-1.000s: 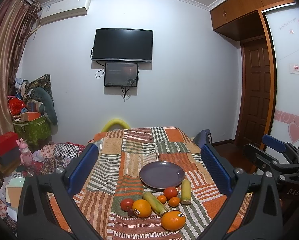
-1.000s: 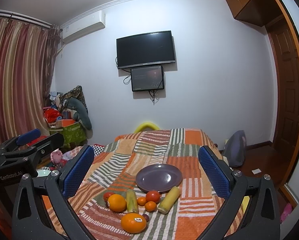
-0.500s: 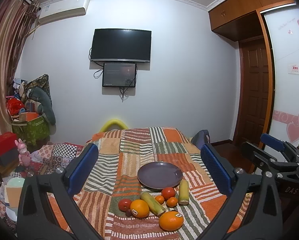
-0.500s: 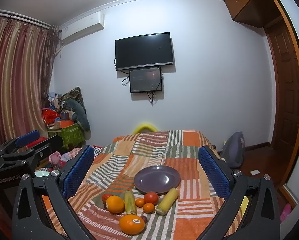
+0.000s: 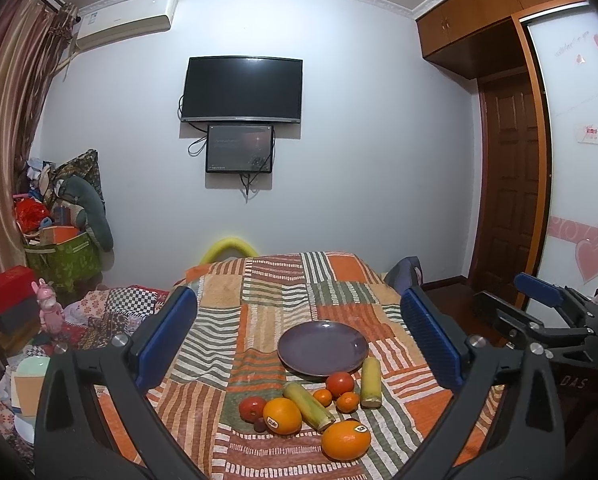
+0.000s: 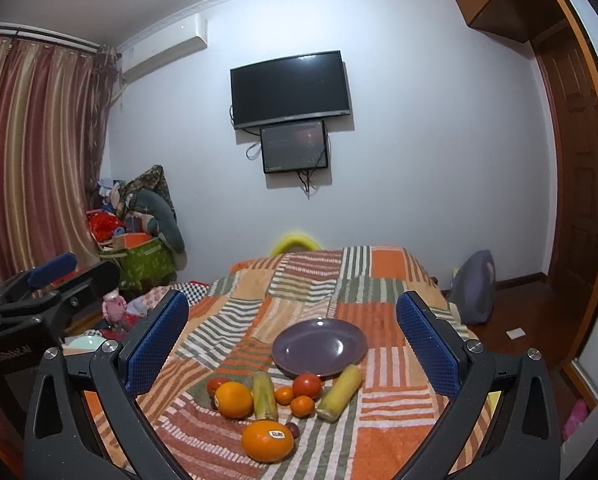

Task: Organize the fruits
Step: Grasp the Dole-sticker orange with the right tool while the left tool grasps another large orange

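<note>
Basically nothing done yet: plate (image 5: 323,346) bare, all fruit (image 5: 311,406) loose on blanket just ahead/below both grippers. Left gripper (image 5: 299,340) and right gripper (image 6: 293,340) jaws wide apart, holding nothing. Every piece left to move.

Soft, even indoor light fills both wrist views, coming from overhead, out of frame. Shadows under the fruit are faint and short. The purple plate (image 5: 323,347) carries small pale glints on its rim toward 3 o'clock. Heavy fisheye bending curves the ceiling moulding and door frame, and black vignetting eats every corner. Focus holds sharp at centre; the dark television (image 6: 291,89) shows faint reflections only.
</note>
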`<control>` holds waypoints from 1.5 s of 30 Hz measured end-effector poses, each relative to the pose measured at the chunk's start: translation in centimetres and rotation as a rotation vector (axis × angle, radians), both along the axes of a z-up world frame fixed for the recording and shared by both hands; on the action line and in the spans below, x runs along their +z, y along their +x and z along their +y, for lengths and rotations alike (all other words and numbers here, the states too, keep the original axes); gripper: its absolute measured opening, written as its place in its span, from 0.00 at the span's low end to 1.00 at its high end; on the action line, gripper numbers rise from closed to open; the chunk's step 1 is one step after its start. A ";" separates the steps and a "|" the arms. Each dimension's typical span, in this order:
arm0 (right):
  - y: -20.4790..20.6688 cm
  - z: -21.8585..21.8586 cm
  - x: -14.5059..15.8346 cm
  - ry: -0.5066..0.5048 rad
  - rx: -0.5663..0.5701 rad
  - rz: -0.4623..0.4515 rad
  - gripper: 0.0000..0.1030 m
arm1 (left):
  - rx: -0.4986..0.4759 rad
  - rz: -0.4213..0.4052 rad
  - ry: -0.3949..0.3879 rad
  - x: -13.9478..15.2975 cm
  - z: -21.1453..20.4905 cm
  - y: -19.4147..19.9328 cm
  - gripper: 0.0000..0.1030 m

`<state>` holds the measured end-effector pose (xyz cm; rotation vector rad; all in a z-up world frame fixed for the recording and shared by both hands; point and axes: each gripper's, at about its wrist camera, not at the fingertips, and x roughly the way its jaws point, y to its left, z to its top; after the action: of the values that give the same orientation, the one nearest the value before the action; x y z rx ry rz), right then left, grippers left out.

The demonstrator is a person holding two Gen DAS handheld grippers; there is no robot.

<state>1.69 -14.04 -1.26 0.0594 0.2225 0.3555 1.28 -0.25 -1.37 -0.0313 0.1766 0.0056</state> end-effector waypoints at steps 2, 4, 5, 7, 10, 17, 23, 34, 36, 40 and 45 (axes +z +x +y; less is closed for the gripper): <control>0.1 0.0 -0.2 -0.002 0.000 0.008 0.96 | 0.003 0.013 0.006 -0.1 0.0 0.3 0.91; 0.4 -0.2 -0.5 -0.008 0.000 0.016 0.87 | 0.005 0.032 0.011 -0.4 0.0 0.9 0.85; 0.5 -0.2 -0.6 -0.014 -0.001 0.022 0.85 | 0.005 0.043 0.012 -0.6 0.0 1.1 0.82; 0.9 -0.2 -0.9 -0.026 -0.004 0.035 0.78 | 0.000 0.069 0.010 -1.0 0.2 1.8 0.78; 1.5 -0.3 -1.6 -0.043 -0.013 0.061 0.66 | 0.012 0.108 0.017 -1.7 0.6 2.9 0.68; 3.6 -0.2 -3.9 -0.084 0.029 0.173 0.39 | 0.005 0.217 0.011 -3.6 2.3 5.8 0.44; 5.6 0.4 -6.9 -0.124 0.107 0.304 0.36 | -0.017 0.324 0.032 -6.1 3.6 7.9 0.39; 8.1 1.4 -11.2 -0.144 0.176 0.509 0.51 | -0.057 0.544 0.005 -11.3 5.4 10.5 0.39; 8.4 1.8 -11.7 -0.160 0.189 0.529 0.59 | -0.066 0.577 -0.007 -11.9 5.6 10.9 0.44; 8.7 2.8 -13.2 -0.187 0.214 0.570 0.60 | -0.056 0.613 -0.003 -13.3 6.0 11.1 0.54; 9.4 3.6 -14.9 -0.201 0.235 0.635 0.60 | -0.068 0.650 -0.013 -14.5 6.2 11.2 0.71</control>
<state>11.08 -10.40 -16.20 -0.0552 0.8974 0.5405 12.44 5.98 -15.90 -0.0352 0.8278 -0.0542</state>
